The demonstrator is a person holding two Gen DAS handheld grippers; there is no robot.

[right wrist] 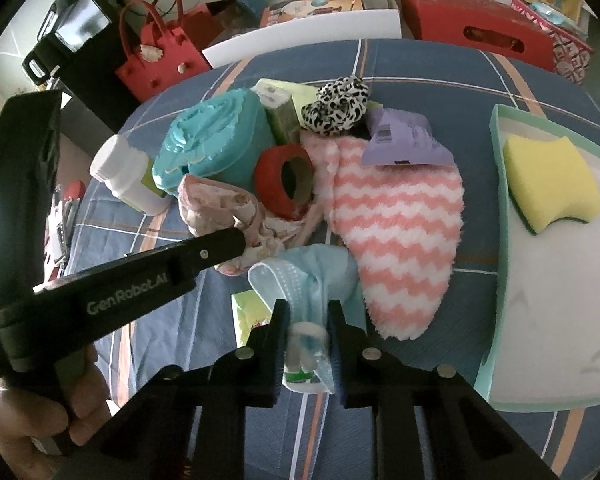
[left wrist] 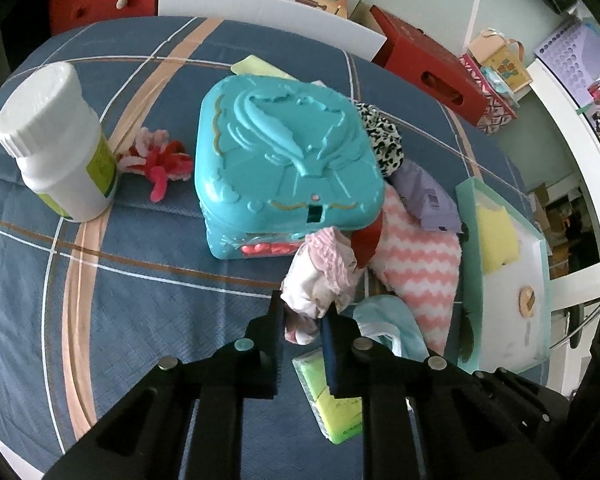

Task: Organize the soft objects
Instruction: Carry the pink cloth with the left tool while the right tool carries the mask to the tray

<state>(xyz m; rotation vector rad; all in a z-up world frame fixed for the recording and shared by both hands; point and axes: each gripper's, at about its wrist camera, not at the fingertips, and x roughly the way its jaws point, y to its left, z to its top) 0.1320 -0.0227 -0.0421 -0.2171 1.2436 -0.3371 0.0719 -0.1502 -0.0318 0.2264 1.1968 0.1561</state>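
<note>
My left gripper (left wrist: 305,314) is shut on a pink and white cloth (left wrist: 324,272), held just above the bedspread in front of the teal toy case (left wrist: 284,152). The same cloth (right wrist: 220,204) shows in the right wrist view with the left gripper's finger (right wrist: 220,246) on it. My right gripper (right wrist: 308,316) is shut on a light blue cloth (right wrist: 316,272). A pink and white zigzag fluffy cloth (right wrist: 396,232) lies to the right of both. A yellow sponge (right wrist: 548,184) lies in the pale green tray (right wrist: 500,200).
A white bottle (left wrist: 56,140), a red pipe-cleaner toy (left wrist: 160,164), a leopard scrunchie (right wrist: 338,106), a purple packet (right wrist: 404,140), a red tape roll (right wrist: 284,184) and green tissue packs (right wrist: 248,316) lie on the blue bedspread. Red boxes and a white board stand behind.
</note>
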